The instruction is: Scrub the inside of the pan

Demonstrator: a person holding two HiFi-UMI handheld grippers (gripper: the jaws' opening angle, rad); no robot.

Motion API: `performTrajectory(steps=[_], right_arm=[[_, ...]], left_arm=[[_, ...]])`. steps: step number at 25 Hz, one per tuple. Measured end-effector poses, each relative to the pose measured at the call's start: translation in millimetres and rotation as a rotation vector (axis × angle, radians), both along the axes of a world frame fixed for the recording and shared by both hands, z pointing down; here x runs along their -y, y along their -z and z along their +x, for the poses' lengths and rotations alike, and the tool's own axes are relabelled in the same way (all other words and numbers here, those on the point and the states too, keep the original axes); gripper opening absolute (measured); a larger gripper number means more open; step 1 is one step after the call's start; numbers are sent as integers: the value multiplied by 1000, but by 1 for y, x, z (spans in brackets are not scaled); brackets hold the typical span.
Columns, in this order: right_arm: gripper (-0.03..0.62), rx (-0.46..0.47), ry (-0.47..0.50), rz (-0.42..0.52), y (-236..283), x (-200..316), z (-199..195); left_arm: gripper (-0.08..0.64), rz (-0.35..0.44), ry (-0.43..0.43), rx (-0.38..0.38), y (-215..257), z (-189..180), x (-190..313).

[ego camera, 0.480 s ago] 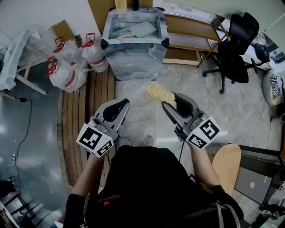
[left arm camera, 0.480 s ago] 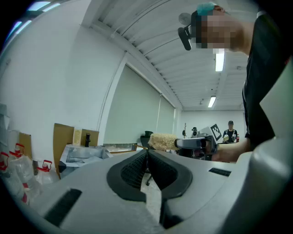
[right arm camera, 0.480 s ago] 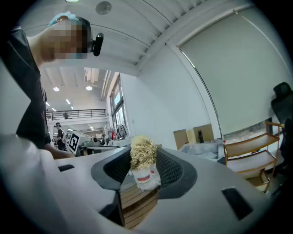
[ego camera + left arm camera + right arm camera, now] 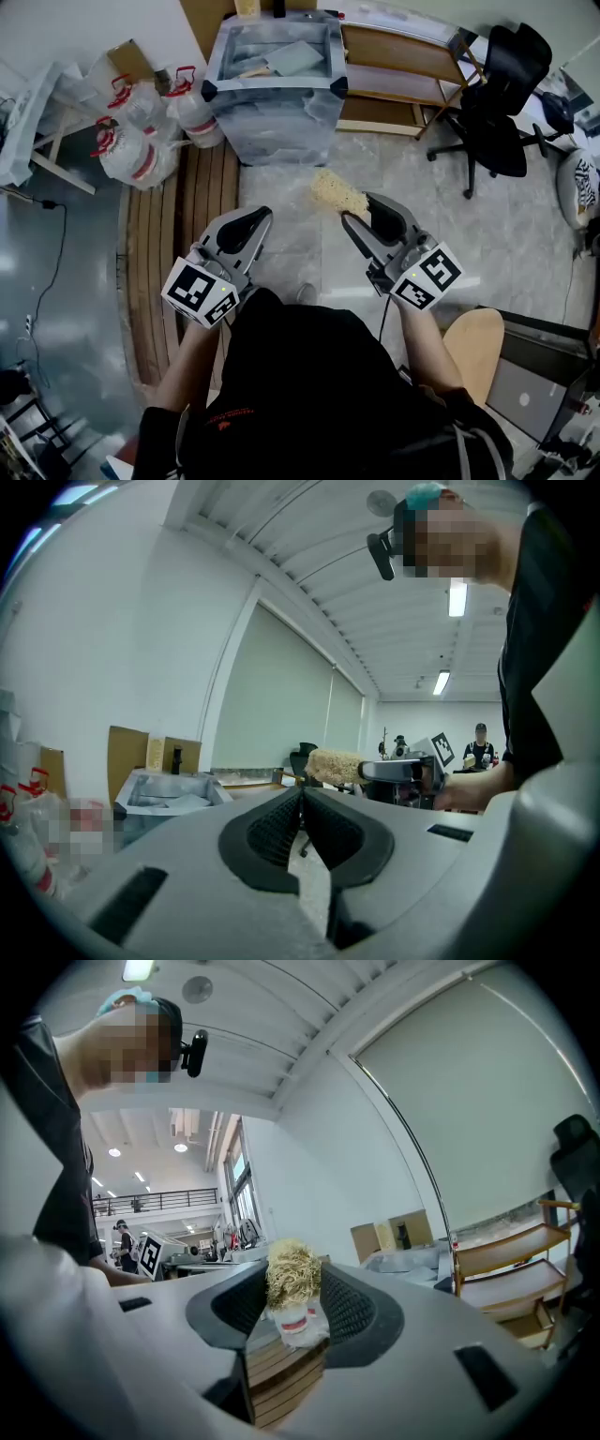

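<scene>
My right gripper (image 4: 354, 212) is shut on a pale yellow fibrous scrubber (image 4: 337, 195), held out over the stone floor. The scrubber (image 4: 292, 1277) sits pinched between the ribbed pads in the right gripper view. My left gripper (image 4: 255, 218) is level with it at the left, its jaws closed together with nothing between them (image 4: 302, 803). Ahead stands a steel sink unit (image 4: 274, 103), and grey flat items lie in its basin (image 4: 298, 58). I cannot make out a pan among them. From the left gripper view, the scrubber (image 4: 333, 764) pokes out of the right gripper (image 4: 398, 772).
Large water bottles (image 4: 141, 131) with red handles cluster left of the sink. A wooden shelf rack (image 4: 394, 80) and a black office chair (image 4: 502, 103) stand at the right. A strip of wooden slats (image 4: 178, 244) runs under my left arm. A round wooden seat (image 4: 473, 342) is near my right elbow.
Both grippers hold the same pose and the scrubber stays gripped. The sink sits a touch higher in the head view.
</scene>
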State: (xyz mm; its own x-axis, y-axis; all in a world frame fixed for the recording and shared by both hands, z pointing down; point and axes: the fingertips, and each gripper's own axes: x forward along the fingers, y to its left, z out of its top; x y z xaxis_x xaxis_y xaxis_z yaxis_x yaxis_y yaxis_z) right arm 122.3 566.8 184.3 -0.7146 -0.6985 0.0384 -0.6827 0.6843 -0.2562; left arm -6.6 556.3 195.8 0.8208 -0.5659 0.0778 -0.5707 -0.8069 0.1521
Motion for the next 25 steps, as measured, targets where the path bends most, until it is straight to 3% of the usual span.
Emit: performTrajectory(steps=[15, 25], right_arm=[[176, -25, -27, 28, -5, 50, 24], [176, -50, -55, -17, -22, 174, -3]], left_arm=[[26, 42, -16, -1, -2, 18, 68], [26, 29, -37, 0, -19, -12, 199]])
